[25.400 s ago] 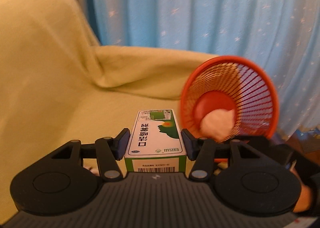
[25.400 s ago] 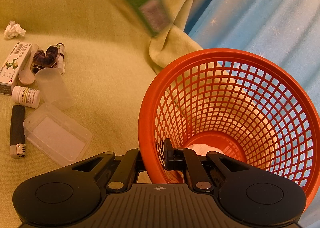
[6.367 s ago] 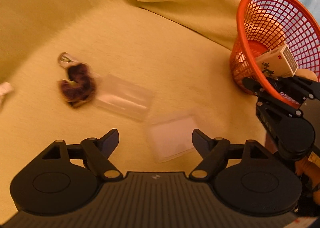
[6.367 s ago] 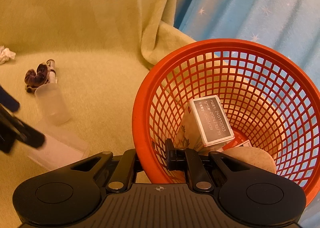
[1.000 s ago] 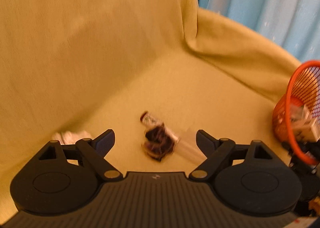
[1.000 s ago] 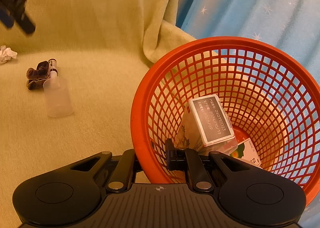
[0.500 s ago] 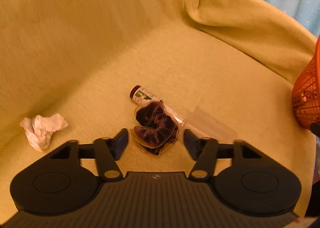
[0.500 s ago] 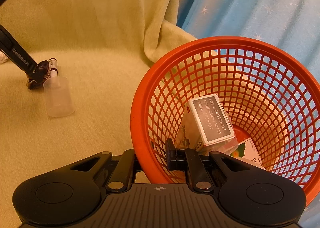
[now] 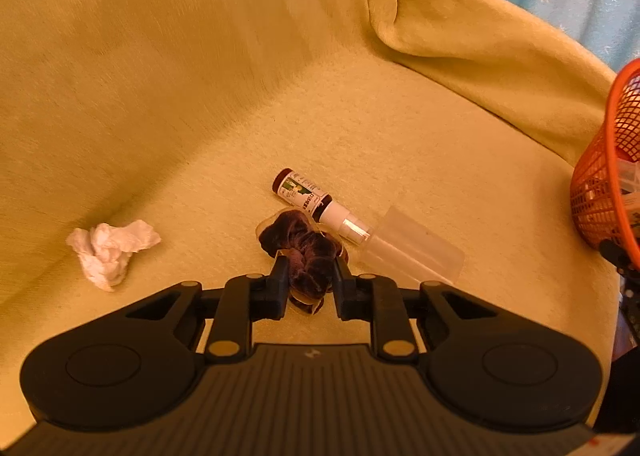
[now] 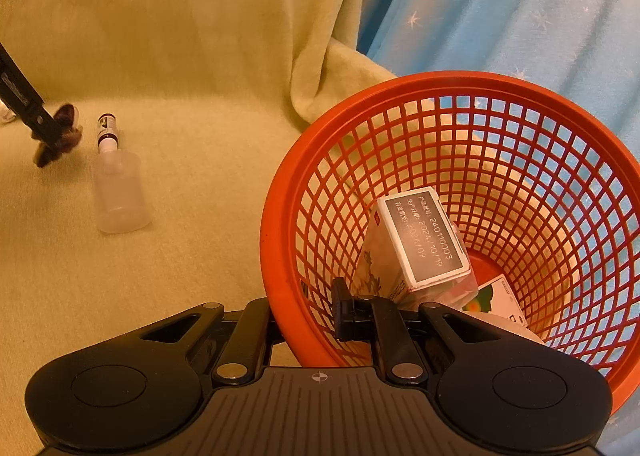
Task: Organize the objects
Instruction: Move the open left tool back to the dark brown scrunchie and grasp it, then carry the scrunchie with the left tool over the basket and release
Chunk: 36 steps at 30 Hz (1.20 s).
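My left gripper is shut on a dark purple velvet scrunchie on the yellow-green sofa cover; it also shows in the right wrist view. A small brown spray bottle and a clear plastic cup lie just beyond it. My right gripper is shut on the rim of the orange mesh basket, which holds a white medicine box and other packets.
A crumpled white tissue lies to the left on the seat. The sofa back rises behind and its arm on the right. Blue star curtain hangs behind the basket.
My left gripper has come down over the scrunchie and its fingers have closed on it. The right gripper and basket have not moved.
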Motion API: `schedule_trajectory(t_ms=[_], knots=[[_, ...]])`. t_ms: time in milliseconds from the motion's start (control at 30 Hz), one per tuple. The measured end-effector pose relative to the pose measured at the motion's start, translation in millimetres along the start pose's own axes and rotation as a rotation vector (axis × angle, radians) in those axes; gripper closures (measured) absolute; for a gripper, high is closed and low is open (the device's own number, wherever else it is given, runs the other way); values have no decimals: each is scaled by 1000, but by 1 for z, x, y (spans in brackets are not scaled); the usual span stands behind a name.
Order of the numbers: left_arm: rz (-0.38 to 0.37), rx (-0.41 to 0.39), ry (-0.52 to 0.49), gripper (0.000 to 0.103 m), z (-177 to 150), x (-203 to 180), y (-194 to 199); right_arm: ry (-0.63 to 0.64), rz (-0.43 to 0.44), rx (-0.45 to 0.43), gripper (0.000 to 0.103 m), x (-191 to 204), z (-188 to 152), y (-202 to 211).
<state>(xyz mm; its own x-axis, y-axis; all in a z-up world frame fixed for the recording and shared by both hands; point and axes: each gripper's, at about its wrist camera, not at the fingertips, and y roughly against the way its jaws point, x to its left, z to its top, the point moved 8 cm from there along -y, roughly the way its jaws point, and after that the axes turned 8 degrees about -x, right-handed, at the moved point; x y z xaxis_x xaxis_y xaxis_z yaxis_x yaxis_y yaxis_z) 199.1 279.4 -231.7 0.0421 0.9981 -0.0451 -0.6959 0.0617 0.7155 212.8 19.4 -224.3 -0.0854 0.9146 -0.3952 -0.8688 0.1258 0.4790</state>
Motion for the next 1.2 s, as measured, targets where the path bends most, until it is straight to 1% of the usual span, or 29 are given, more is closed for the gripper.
schedule_trajectory(t_ms=[233, 400, 633, 933, 1000, 1200], knots=[[5, -28, -20, 85, 12, -6, 30, 7, 0, 2, 94, 2, 0, 1], [-16, -61, -23, 85, 23, -16, 50, 12, 0, 3, 94, 2, -1, 2], [-45, -110, -28, 85, 46, -32, 71, 14, 1, 2, 95, 2, -3, 4], [-81, -182, 36, 85, 73, -41, 93, 9, 2, 1, 95, 2, -2, 4], [-85, -193, 40, 85, 76, -44, 97, 8, 2, 1, 95, 2, -2, 4], [-129, -213, 33, 85, 86, -60, 107, 10, 2, 2, 95, 2, -1, 3]])
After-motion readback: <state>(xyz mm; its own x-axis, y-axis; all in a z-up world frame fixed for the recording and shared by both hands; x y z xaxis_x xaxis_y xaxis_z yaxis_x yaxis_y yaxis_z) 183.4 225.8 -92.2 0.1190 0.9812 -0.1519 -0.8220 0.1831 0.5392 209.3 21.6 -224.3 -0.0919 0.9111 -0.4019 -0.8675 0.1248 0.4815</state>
